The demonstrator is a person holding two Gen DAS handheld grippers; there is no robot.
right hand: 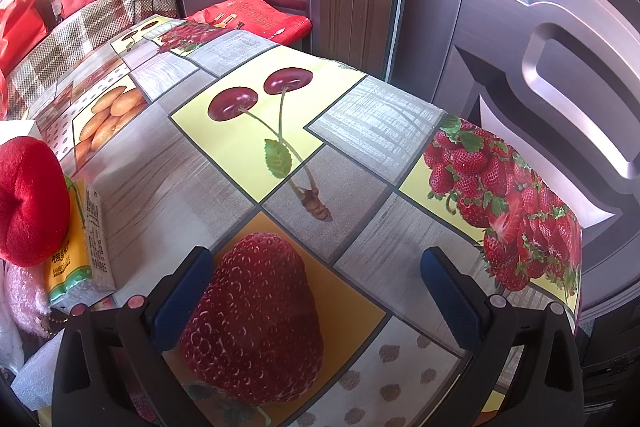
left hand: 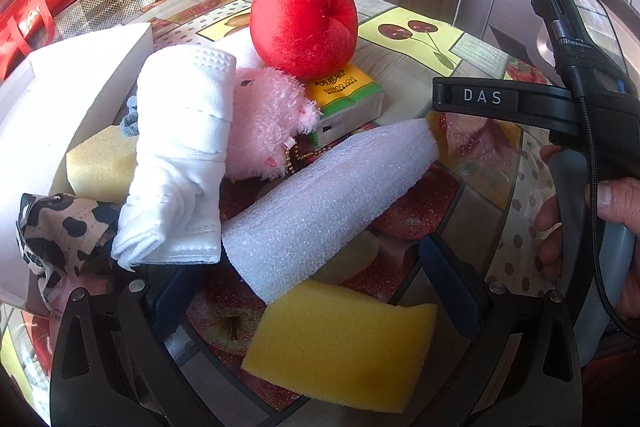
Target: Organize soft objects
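Nearest to us, our left gripper (left hand: 316, 291) has its jaws spread wide and holds nothing; between them lies a yellow sponge (left hand: 340, 347), flat on the table (left hand: 408, 67) with its fruit-printed cover. Just behind the sponge, a white foam block (left hand: 324, 203) lies slanted, and its near end seems to rest on the sponge edge. To the left we see a folded white cloth (left hand: 180, 163) leaning over a second yellow sponge (left hand: 100, 163), and a cow-print cloth (left hand: 60, 231) beside the left finger. Farther on there is a pink plush toy (left hand: 268, 123), then a tissue pack (left hand: 348, 103), and a red plush apple (left hand: 304, 21) that sits on the pack. A white box (left hand: 72, 83) stands at the far left, and we judge that the soft things should go there. Our right gripper (right hand: 316, 295) is also spread and empty, above a bare part of the table, well apart from the pile. We think the danger is this: if the left jaws close on the sponge while the foam block still touches it, the block may be dragged or roll away. Also, a soft sponge squeezes thin, so a weak pinch at its edge could slip. The apple looks unsteady on the pack, and a push on the pile may tip it off.
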